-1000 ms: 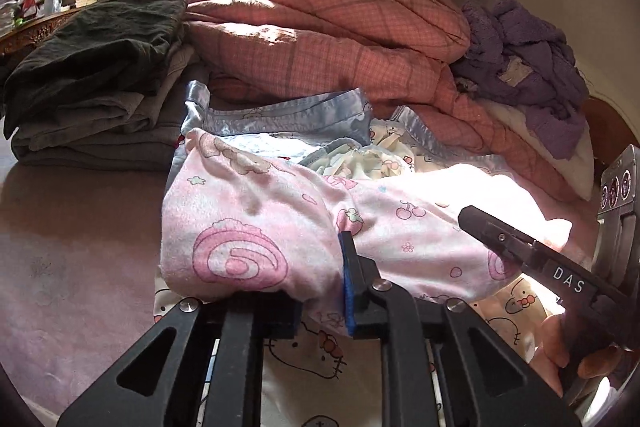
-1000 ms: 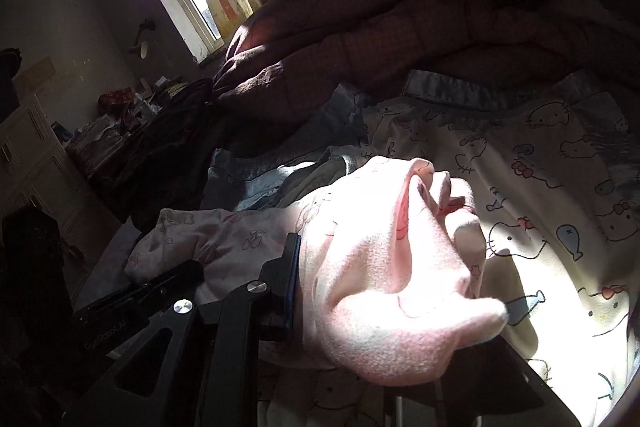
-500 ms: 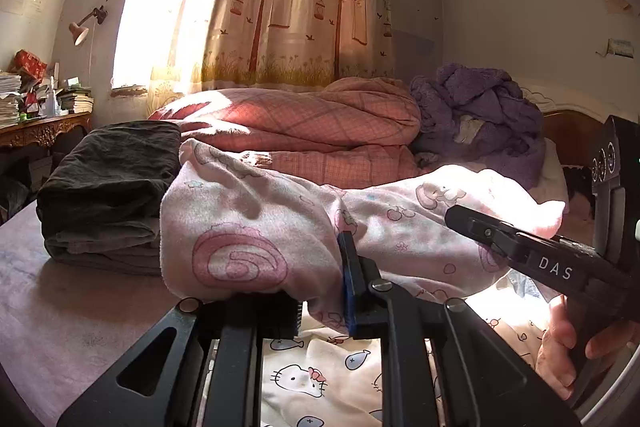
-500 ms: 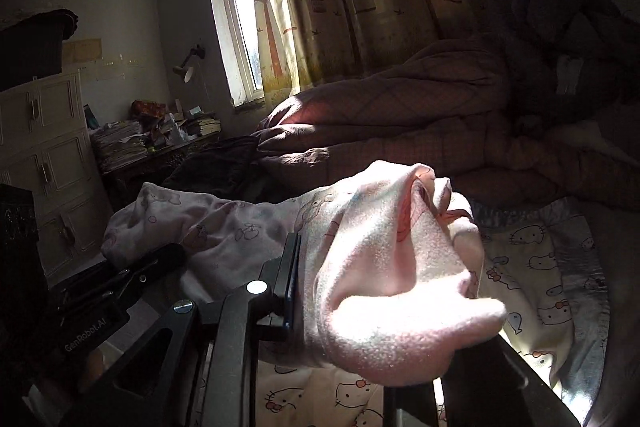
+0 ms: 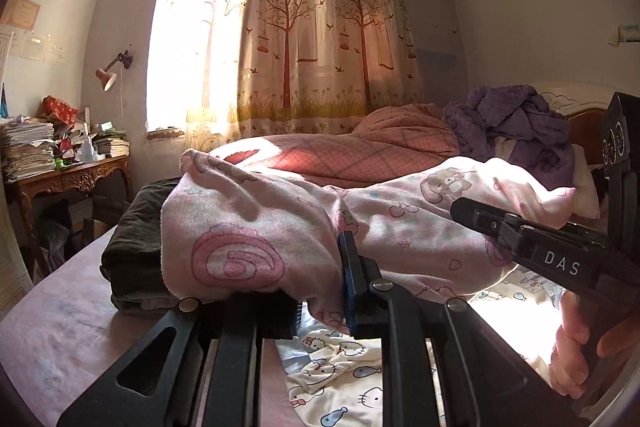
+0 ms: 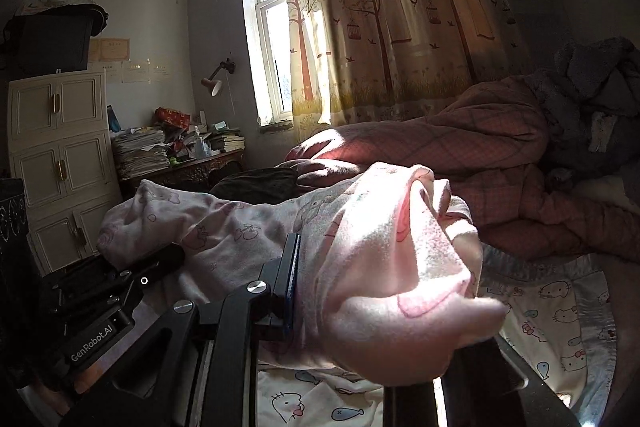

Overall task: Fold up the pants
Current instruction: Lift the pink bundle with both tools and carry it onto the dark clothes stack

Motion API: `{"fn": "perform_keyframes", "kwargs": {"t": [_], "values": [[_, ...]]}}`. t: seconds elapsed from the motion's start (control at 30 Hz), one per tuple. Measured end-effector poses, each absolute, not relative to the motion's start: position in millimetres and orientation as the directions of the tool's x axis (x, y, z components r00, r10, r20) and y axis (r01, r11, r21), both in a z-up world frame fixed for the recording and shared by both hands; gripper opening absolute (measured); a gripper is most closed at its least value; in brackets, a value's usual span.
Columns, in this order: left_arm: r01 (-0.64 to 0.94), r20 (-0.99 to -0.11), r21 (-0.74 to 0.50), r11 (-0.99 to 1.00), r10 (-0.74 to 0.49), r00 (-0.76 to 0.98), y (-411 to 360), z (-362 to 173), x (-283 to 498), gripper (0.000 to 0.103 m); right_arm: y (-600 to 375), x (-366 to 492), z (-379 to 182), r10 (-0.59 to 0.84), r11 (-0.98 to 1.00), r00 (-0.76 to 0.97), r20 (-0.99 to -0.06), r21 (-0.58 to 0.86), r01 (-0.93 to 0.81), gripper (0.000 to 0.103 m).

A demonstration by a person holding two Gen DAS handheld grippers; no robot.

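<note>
Pink cartoon-print pants [image 5: 280, 227] hang lifted between my two grippers, above the bed. My left gripper [image 5: 320, 307] is shut on one end of the pants, cloth bunched over its fingers. My right gripper [image 6: 352, 311] is shut on the other end [image 6: 400, 267], which drapes over and hides its right finger. In the left wrist view the right gripper [image 5: 552, 259] shows at the right with a hand under it. In the right wrist view the left gripper [image 6: 104, 299] shows at the lower left.
A Hello Kitty printed sheet [image 5: 340, 379] lies below the pants. A stack of dark folded clothes [image 5: 136, 247] sits at the left. A pink checked quilt [image 5: 360, 155] and purple blanket [image 5: 512, 123] lie behind. A desk [image 5: 72, 179] and white cabinet [image 6: 60, 163] stand at the left wall.
Both grippers have risen with the pants, lifting them off the bed. The views have tilted up from the bed to the window and curtain.
</note>
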State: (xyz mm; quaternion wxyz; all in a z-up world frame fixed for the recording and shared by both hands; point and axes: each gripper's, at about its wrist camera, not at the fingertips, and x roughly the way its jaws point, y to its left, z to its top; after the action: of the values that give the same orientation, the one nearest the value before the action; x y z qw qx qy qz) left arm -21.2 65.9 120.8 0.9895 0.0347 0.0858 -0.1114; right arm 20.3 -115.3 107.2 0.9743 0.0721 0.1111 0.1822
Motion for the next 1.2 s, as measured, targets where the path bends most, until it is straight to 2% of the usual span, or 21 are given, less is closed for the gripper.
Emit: {"fn": "perform_keyframes", "kwargs": {"t": [0.27,0.43,0.53,0.67,0.87,1.03,1.2], "values": [[0.153,-0.064,0.132,0.979,-0.146,0.987,115,169,-8,0.015,-55,37,156,0.414,0.904,0.906,-0.085,0.158,-0.398,0.02],[0.149,-0.008,0.123,0.981,-0.149,0.989,155,192,29,0.015,-15,71,196,0.431,0.896,0.902,-0.011,0.123,-0.427,0.02],[0.186,-0.009,0.096,0.978,-0.186,0.982,187,194,64,0.015,5,105,205,0.431,0.894,0.903,0.005,0.137,-0.427,0.02],[0.199,0.028,0.138,0.97,-0.205,0.978,230,183,100,0.016,38,162,206,0.444,0.884,0.895,-0.027,0.177,-0.433,0.02],[0.163,-0.082,0.059,0.985,-0.158,0.984,286,142,169,0.016,98,240,175,0.436,0.884,0.894,-0.104,0.236,-0.404,0.02],[0.171,-0.202,0.056,0.984,-0.156,0.967,300,102,204,0.016,140,289,127,0.389,0.92,0.9,-0.195,0.143,-0.366,0.02],[0.211,-0.287,0.055,0.976,-0.187,0.94,298,80,219,0.019,139,314,82,0.374,0.927,0.886,-0.275,0.14,-0.348,0.02]]}}
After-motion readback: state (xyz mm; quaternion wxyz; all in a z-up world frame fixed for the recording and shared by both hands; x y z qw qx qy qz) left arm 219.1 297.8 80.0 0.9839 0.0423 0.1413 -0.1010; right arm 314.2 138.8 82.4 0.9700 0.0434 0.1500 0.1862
